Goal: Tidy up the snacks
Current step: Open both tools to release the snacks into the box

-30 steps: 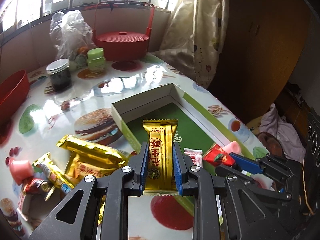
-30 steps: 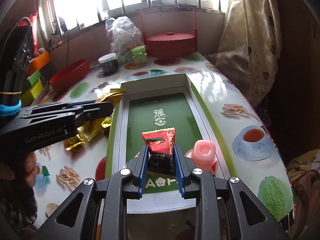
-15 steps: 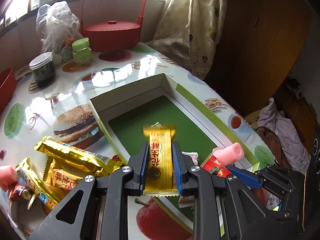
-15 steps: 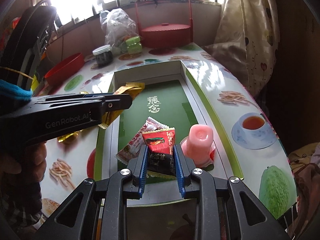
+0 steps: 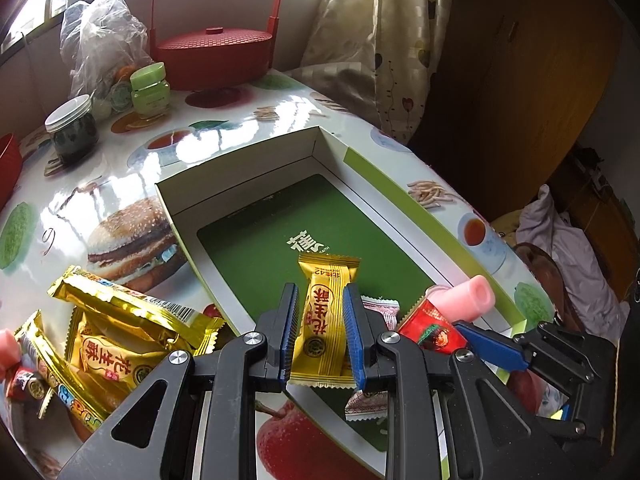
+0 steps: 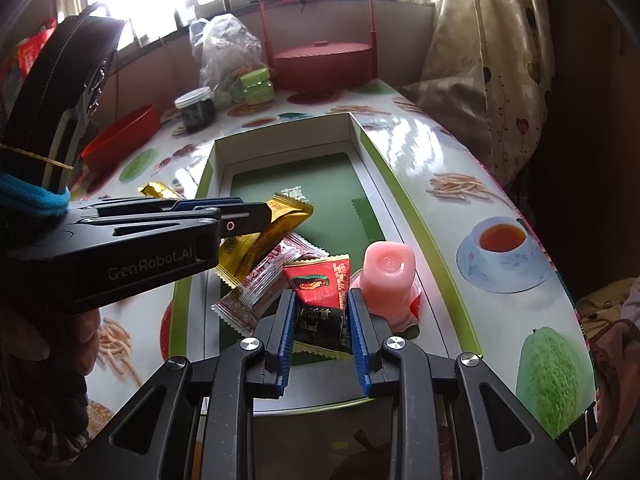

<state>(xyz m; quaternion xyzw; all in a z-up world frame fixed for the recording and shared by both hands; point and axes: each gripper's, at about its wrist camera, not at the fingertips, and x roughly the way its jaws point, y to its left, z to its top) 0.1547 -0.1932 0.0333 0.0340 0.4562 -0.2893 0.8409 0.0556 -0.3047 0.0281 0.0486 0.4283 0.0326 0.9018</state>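
Note:
My left gripper (image 5: 320, 296) is shut on a yellow snack bar (image 5: 322, 320), held low over the green floor of the open white box (image 5: 240, 156). In the right wrist view the left gripper (image 6: 256, 216) reaches in from the left with that bar (image 6: 280, 220). My right gripper (image 6: 318, 296) is shut on a red-and-black packet (image 6: 320, 280) at the box's near end. Beside it in the box are a white-and-red wrapped candy (image 6: 256, 292) and a pink jelly cup (image 6: 386, 276). The left wrist view shows the right gripper's blue finger (image 5: 488, 344) with the red packet (image 5: 428, 328).
Several gold packets (image 5: 120, 332) lie on the table left of the box. Farther back stand a red lidded basket (image 5: 212, 60), a dark jar (image 5: 74, 128), a green jar (image 5: 150, 88), a plastic bag (image 5: 100, 40) and a red bowl (image 6: 120, 140). A curtain hangs beyond the table's right edge.
My left gripper has carried the yellow bar from the box's left rim out over the box floor and lower, closer to the right gripper. The right gripper has hardly moved.

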